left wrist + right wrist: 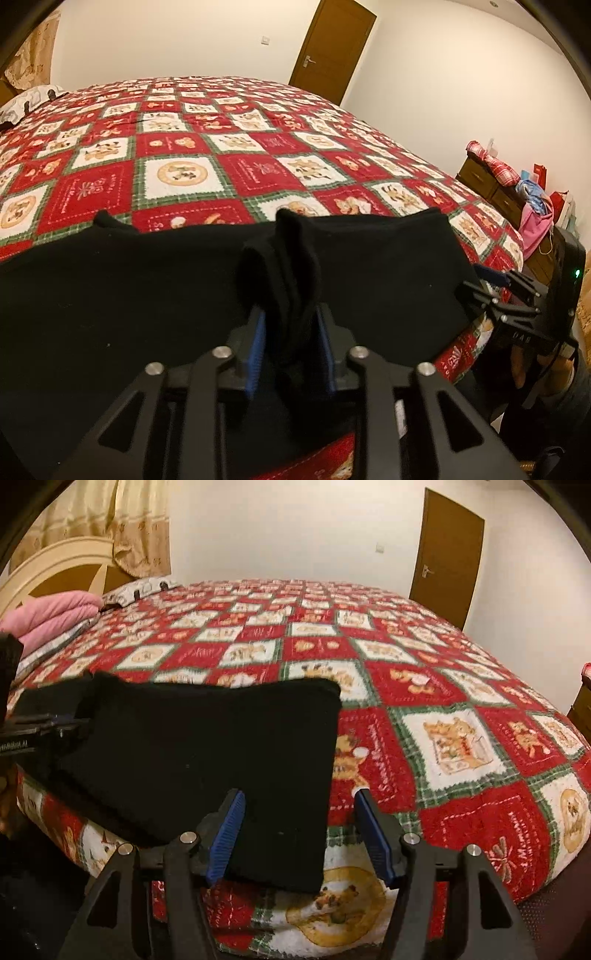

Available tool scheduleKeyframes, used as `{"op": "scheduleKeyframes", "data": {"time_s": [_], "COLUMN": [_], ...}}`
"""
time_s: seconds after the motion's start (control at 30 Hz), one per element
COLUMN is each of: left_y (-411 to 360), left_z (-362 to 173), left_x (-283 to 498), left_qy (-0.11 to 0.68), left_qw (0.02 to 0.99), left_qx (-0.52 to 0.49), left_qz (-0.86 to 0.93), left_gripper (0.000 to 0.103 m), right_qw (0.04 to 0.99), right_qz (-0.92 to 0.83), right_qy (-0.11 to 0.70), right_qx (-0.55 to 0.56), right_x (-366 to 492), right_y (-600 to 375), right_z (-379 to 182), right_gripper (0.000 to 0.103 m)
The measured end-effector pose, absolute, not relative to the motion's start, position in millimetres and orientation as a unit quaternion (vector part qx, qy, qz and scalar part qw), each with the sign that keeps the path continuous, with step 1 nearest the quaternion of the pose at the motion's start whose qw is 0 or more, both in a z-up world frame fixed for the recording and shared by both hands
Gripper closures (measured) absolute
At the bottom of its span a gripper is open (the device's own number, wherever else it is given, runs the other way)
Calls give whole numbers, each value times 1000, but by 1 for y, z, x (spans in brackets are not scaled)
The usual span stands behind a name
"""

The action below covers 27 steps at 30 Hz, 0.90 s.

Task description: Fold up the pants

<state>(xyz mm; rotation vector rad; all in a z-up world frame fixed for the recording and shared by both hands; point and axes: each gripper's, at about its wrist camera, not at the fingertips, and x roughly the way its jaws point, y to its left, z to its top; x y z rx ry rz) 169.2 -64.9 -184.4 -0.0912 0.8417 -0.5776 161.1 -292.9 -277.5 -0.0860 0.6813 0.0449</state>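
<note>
Black pants (207,753) are folded into a flat rectangle near the edge of the bed (424,686), on that red and green Christmas quilt. The left gripper (290,325) has its fingers fairly narrow with a bunched-up ridge of the black fabric standing between the blue pads; can't tell if they're really pinching it. The right gripper (299,830) has its fingers spread wide over the near corner of the pants, gripping nothing.

Beyond the folded black pants (199,753), the red patchwork bedspread (443,709) is left open toward the brown door (447,550). Left of the pants, passage is blocked by stacked pink bedding (55,616). Right of the pants, a cluttered dresser (495,184) stands beside the bed.
</note>
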Motion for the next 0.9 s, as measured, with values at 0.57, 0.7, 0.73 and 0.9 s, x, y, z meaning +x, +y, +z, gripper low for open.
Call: {"op": "scheduleKeyframes", "data": {"time_s": [0.57,0.7,0.73,0.9], "left_y": [-5,21,25,45], "left_z": [-177,-179,-179,-180], "left_x": [158,156,156,155], "left_qy": [394,398,398,399], "left_qw": [896,900,901,904], "left_qx": [-25,-28,-29,-27], "left_qz": [-203,-175,-170,-150], "left_gripper": [39,34,34,34], "right_qw": [945,932,929,911], "right_qz": [160,197,201,198], "right_qy": [284,303,309,347], "right_qx": [-39,-30,-30,-100], "right_x": [190,214,219,230], "right_y": [-183,-145,-136,-95], "right_z": [-235,-244,-249,-289], "right_gripper": [40,40,40,39]}}
